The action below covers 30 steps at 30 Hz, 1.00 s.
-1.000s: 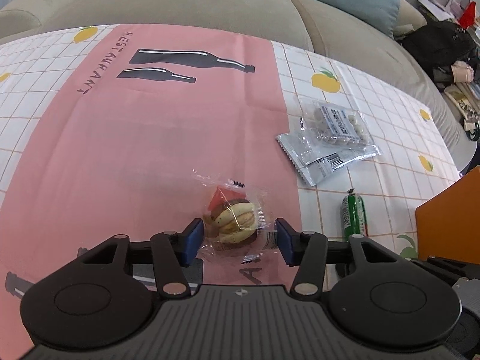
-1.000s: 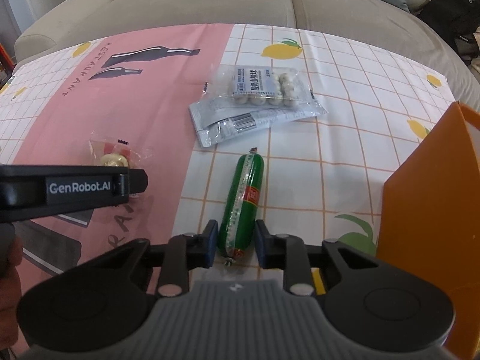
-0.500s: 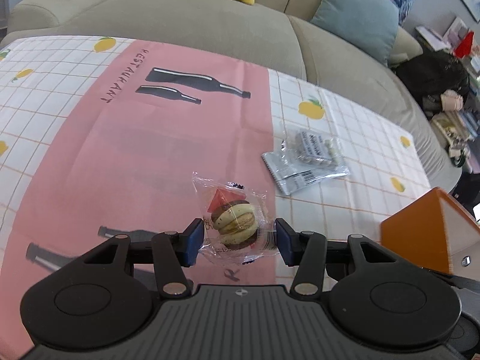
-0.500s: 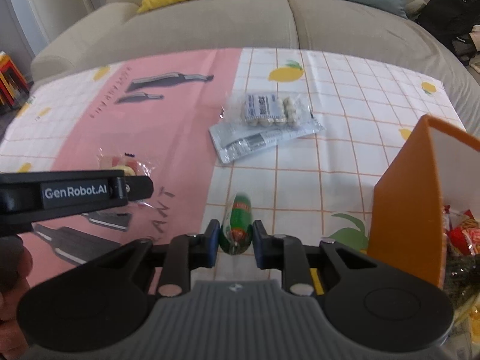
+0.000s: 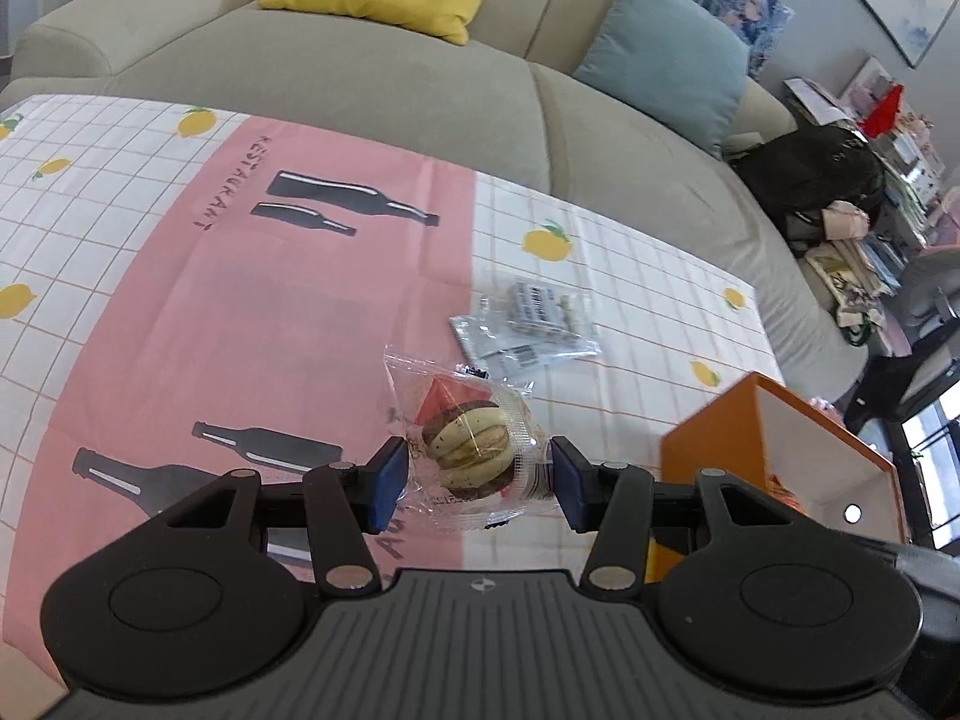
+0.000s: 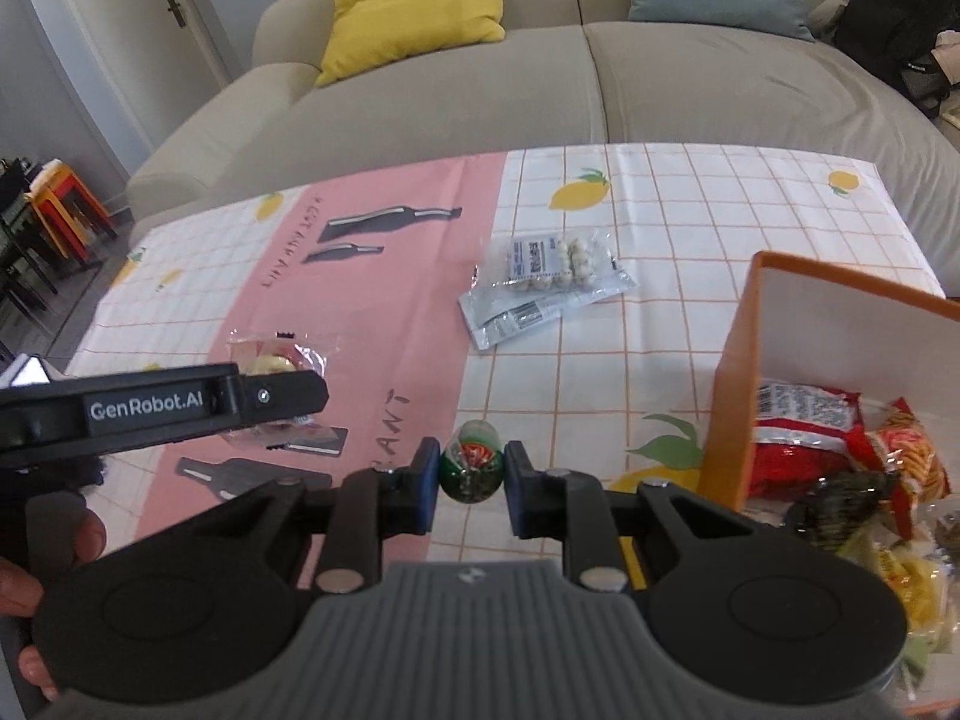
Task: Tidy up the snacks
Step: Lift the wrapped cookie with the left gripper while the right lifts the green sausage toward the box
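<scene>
Lifted both loads clear of tablecloth [image 5: 180,312] since previous frame: left gripper [image 5: 477,474] clamped on wrapped pastry [image 5: 471,450], right gripper [image 6: 467,474] clamped on green sausage [image 6: 471,463], near orange box [image 6: 729,396]. Risk: slippery wrappers sliding out, or catching box wall.

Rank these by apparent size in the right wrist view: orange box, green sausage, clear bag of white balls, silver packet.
1. orange box, though it is cropped and near
2. silver packet and clear bag of white balls: too alike, overlapping
3. green sausage, seen end-on in the right gripper jaws, so foreshortened
</scene>
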Available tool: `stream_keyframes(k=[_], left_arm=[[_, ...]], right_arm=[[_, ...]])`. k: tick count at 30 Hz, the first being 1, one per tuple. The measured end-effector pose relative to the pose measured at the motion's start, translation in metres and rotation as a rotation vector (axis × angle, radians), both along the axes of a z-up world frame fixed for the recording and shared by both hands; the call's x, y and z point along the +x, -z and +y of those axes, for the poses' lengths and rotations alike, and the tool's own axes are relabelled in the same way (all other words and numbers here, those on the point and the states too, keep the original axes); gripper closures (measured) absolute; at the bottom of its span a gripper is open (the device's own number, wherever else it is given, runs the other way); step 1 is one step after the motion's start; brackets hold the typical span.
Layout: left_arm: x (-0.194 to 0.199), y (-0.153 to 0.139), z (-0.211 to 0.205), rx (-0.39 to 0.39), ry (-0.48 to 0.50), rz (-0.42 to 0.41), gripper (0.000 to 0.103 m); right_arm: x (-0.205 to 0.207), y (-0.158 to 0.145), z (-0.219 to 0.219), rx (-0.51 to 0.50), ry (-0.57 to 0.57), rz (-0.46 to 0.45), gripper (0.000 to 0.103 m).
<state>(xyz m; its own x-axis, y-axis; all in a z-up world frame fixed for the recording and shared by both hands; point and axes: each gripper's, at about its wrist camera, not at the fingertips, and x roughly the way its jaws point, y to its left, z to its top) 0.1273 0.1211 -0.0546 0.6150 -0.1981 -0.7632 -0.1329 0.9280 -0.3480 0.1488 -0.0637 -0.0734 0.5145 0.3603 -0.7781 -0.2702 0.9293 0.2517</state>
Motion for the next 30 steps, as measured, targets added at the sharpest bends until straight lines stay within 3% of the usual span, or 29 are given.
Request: stream_keyframes(k=[10, 19, 24, 30], left_arm=[[-0.004, -0.031, -0.044, -0.015, 0.113, -0.049, 0.045], [0.016, -0.054, -0.126, -0.027, 0.34, -0.108, 0.045], [0.031, -0.043, -0.174, -0.015, 0.463, -0.086, 0.045], [0.051, -0.016, -0.22, -0.021, 0.559, -0.027, 0.045]], right_arm=[[-0.01, -0.04, -0.05, -0.002, 0.003, -0.058, 0.083], [-0.017, -0.078, -0.129, -0.074, 0.087, -0.117, 0.083], [-0.014, -0.074, -0.177, -0.156, 0.168, -0.098, 0.083], [-0.003, -0.047, -0.218, -0.21, 0.22, -0.031, 0.083]])
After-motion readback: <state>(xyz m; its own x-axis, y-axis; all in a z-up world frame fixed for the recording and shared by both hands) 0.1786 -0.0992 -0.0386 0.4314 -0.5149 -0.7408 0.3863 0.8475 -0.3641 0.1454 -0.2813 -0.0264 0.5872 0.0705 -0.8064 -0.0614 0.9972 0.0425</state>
